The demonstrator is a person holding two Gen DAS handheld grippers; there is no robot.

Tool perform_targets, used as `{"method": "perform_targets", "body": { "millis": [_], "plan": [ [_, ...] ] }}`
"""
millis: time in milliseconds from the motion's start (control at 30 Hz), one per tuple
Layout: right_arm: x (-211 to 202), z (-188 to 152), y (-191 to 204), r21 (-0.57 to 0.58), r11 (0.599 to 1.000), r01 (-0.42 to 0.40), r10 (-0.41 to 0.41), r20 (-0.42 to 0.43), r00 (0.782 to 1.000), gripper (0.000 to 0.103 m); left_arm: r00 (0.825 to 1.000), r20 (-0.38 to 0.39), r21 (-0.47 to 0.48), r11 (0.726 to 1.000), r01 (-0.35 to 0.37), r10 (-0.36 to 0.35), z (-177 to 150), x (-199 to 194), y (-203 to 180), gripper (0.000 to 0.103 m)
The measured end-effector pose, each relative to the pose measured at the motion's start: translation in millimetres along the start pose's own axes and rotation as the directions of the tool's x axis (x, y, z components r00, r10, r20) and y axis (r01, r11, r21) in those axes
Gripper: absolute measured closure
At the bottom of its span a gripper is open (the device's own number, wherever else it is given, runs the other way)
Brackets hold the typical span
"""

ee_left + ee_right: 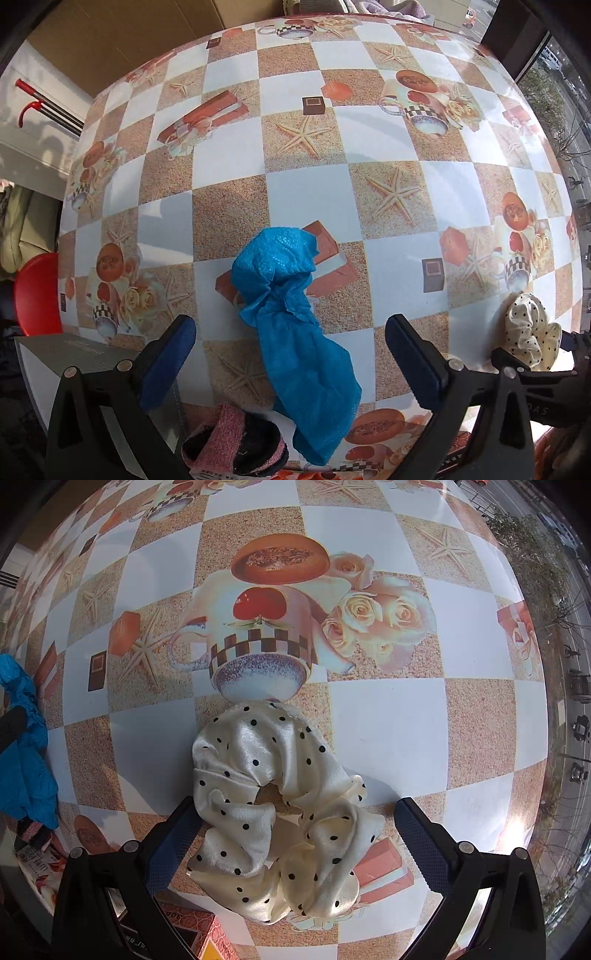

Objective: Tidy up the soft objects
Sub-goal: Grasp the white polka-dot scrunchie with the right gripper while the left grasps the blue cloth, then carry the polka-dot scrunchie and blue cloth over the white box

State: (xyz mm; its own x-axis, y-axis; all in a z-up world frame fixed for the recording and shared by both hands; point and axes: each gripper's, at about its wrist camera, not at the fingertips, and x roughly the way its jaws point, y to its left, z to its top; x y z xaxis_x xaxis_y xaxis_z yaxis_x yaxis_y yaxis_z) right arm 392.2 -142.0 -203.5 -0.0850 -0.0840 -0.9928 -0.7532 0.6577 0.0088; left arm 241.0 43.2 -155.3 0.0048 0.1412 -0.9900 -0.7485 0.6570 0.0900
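Note:
A crumpled blue non-woven cover [295,325] lies on the patterned table, stretching toward the near edge between the fingers of my left gripper [290,347], which stands open around its lower half. A cream satin scrunchie with black dots [277,812] rests on the table between the fingers of my right gripper [295,834], also open. The scrunchie [530,332] shows at the far right of the left wrist view, and the blue cover [24,746] at the left edge of the right wrist view. A pink and black fuzzy slipper [236,443] sits at the table's near edge.
The table carries a checkered cloth [303,184] printed with starfish and cups. A grey box [92,362] stands at the near left, a red stool [37,295] beside the table, cardboard [129,29] behind it. A printed carton [192,934] lies under the right gripper.

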Motion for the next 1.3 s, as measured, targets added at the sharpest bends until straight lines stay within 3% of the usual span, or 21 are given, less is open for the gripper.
{"method": "perform_targets", "body": {
  "millis": [167,467,633,667,700,767,833,867,900,1067,1300],
  "plan": [
    [0.2,0.2,0.1,-0.001,1.000,0.000,0.000,0.001,1.000,0.000,0.989,-0.139,-0.080,0.996,0.030,-0.041,-3.7,35.6,21.6,0.000],
    [0.7,0.6,0.1,-0.001,1.000,0.001,-0.001,-0.003,1.000,0.000,0.984,-0.162,-0.016,0.997,0.070,-0.072,-0.7,41.9,-6.9,0.003],
    [2.7,4.4,-0.9,0.005,1.000,0.004,-0.004,-0.036,0.999,0.000,0.979,-0.178,0.022,0.994,0.105,-0.099,-2.0,38.5,-22.3,0.032],
    [2.6,4.0,-2.1,0.014,1.000,0.004,-0.004,-0.038,0.999,0.001,0.980,-0.175,0.046,0.993,0.106,-0.097,-3.0,35.3,-26.8,0.046],
    [1.5,3.9,-3.6,0.021,1.000,0.005,-0.004,-0.034,0.999,0.004,0.980,-0.172,0.073,0.991,0.110,-0.096,-2.7,32.0,-29.4,0.065],
    [-3.7,2.2,-6.8,0.034,0.999,0.000,0.001,-0.018,1.000,0.016,0.976,-0.187,0.099,0.986,0.133,-0.112,-3.3,29.2,-32.0,0.083],
    [-12.9,1.0,-9.0,0.029,1.000,-0.004,0.003,0.014,1.000,0.041,0.976,-0.179,0.104,0.984,0.145,-0.125,-6.6,24.3,-32.8,0.086],
    [-16.9,0.8,-9.4,0.018,1.000,-0.007,0.007,0.025,1.000,0.063,0.978,-0.170,0.111,0.983,0.145,-0.125,-8.4,20.6,-34.8,0.087],
    [-18.7,0.9,-10.5,0.012,1.000,-0.015,0.014,0.024,1.000,0.071,0.979,-0.160,0.120,0.982,0.147,-0.127,-9.8,16.3,-36.3,0.087],
    [-21.7,-3.9,-31.4,0.118,0.985,-0.125,0.126,-0.003,0.992,0.071,0.989,-0.096,0.186,0.974,0.130,-0.114,-16.9,-13.6,-45.3,0.087],
    [-55.6,-19.2,-45.0,0.166,0.967,-0.191,0.186,0.049,0.981,0.071,0.994,-0.010,0.241,0.964,0.110,-0.111,-38.1,-59.0,-55.9,0.087]
  ]
}}
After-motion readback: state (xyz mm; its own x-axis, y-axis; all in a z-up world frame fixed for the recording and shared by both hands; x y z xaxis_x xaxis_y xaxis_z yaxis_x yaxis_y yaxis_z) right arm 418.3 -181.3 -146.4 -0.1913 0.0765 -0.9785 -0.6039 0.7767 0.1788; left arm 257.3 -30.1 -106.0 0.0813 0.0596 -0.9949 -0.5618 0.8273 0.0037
